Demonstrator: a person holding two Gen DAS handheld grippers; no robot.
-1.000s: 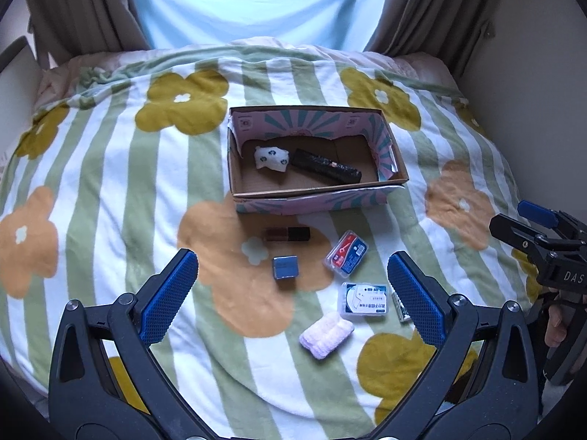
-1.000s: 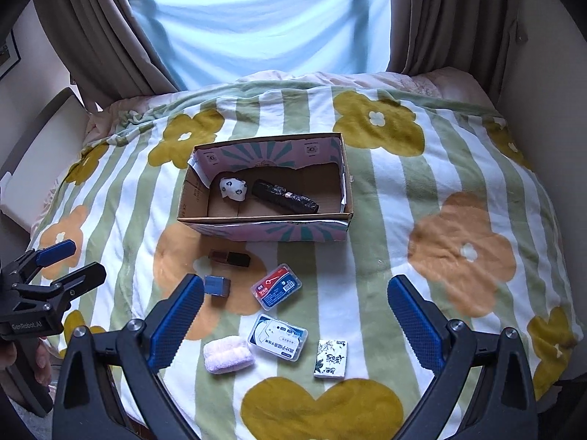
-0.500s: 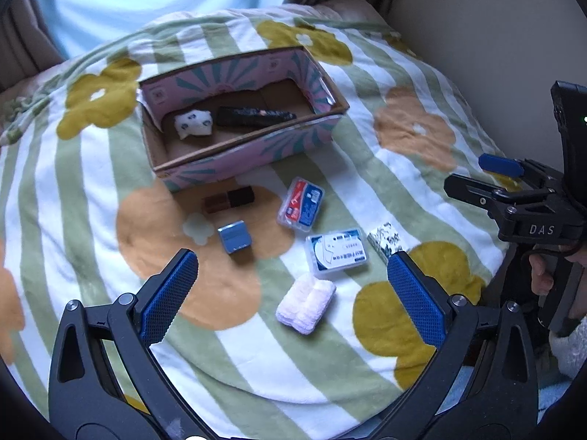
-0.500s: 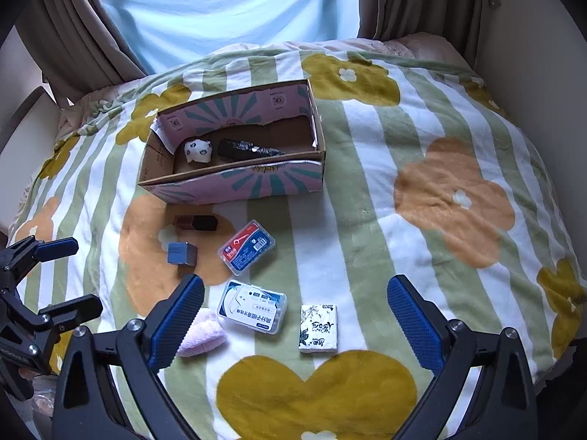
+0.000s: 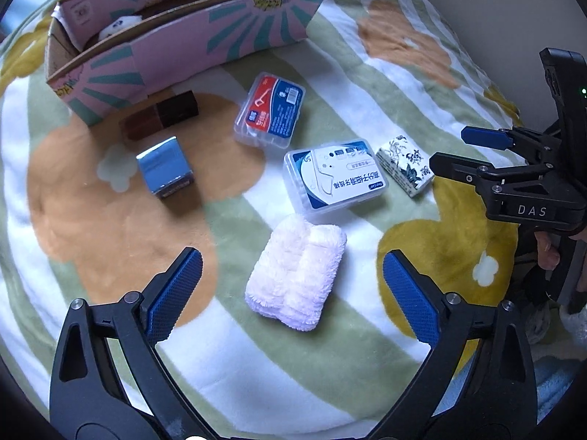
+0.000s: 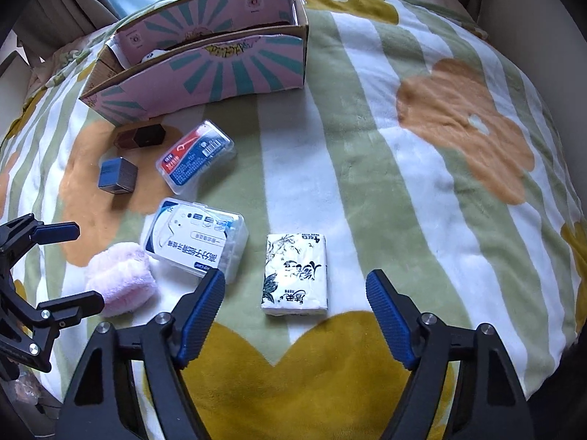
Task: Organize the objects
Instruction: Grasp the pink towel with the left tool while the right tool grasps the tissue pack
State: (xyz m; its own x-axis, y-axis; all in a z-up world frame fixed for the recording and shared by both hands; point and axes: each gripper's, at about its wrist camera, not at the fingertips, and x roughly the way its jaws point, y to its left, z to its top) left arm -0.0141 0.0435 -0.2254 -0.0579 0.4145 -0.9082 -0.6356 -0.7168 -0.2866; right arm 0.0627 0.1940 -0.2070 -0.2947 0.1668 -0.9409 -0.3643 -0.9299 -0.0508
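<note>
1. Both tools have dropped much closer to the bed since a second ago: the left tool now straddles the pink folded cloth, and the right tool frames the tissue pack.
2. Each tool is released, jaws wide, holding nothing.
3. The cloth lies on the blanket just below the white floss case, nearly touching it; the tissue pack sits just right of that case.
4. For the cloth, I would lower until the pads flank its long sides, then clench gently, since plush compresses and may slip.
5. Keep the left finger off the floss case.
6. Lift straight, then carry to the pink cardboard box, which already holds a small white item.
7. Still loose outside: red floss case, blue cube, dark brown block.
</note>
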